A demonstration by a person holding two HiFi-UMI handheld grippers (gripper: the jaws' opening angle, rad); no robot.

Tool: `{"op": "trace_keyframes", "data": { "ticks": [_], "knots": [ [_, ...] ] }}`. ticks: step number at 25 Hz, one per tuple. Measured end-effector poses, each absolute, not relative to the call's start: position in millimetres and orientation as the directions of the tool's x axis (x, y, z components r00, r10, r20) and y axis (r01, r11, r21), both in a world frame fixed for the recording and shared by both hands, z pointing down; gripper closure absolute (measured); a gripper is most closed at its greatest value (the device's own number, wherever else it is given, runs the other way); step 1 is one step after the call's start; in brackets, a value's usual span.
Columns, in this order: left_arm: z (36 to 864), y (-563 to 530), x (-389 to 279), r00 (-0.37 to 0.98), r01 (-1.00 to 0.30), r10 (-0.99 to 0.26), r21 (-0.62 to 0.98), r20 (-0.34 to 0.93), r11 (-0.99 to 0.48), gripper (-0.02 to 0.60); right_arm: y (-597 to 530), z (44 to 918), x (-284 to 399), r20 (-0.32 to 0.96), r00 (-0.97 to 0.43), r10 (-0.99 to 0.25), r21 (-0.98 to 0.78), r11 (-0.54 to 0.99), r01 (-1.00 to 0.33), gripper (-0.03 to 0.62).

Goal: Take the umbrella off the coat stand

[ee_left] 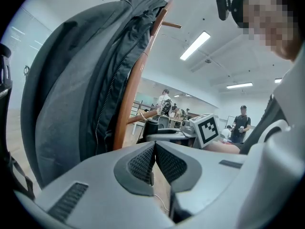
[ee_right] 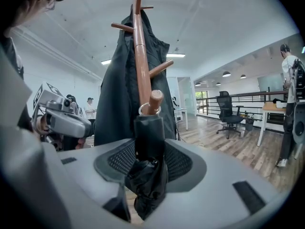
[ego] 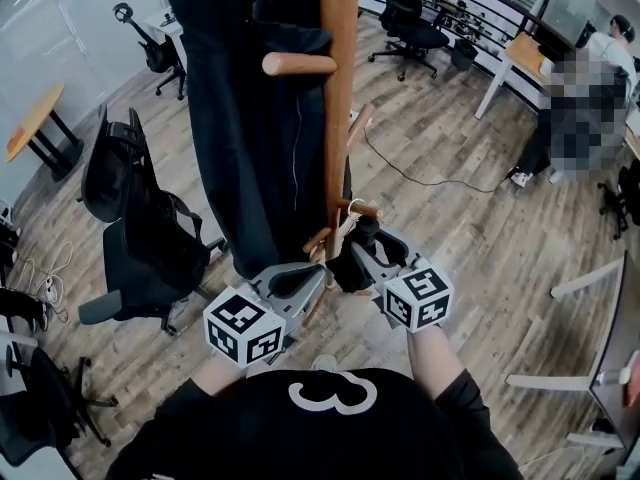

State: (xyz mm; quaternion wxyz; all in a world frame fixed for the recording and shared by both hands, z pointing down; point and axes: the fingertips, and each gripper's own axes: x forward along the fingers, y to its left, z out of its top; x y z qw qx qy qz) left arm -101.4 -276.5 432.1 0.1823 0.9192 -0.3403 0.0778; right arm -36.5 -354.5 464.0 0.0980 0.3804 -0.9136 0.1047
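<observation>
The wooden coat stand (ego: 338,98) rises straight ahead of me with a dark coat (ego: 250,118) draped on its left side. A black folded umbrella (ee_right: 148,166) hangs by a ring strap from a low peg (ee_right: 155,99). My right gripper (ee_right: 148,159) is shut on the umbrella's body just under that peg, and in the head view it (ego: 362,250) sits right of the pole. My left gripper (ee_left: 154,162) is shut with its pads pressed together and nothing between them. It (ego: 297,280) hovers low at the pole's left, beside the coat (ee_left: 76,104).
Black office chairs (ego: 135,218) stand to the left, another chair (ego: 410,18) at the back. A white desk (ego: 520,63) with a seated person is at the right. A cable (ego: 420,173) trails over the wooden floor. Other people stand far off.
</observation>
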Motion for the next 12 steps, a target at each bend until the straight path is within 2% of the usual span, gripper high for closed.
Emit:
{"op": "trace_keyframes", "data": {
  "ticks": [12],
  "knots": [
    [419,-260,-97,0.755,-0.655,-0.614,0.289,0.229,-0.698,0.565,-344,450,-17,0.259,-0.674,-0.692,-0.111,0.672,-0.732,0.398]
  ]
}}
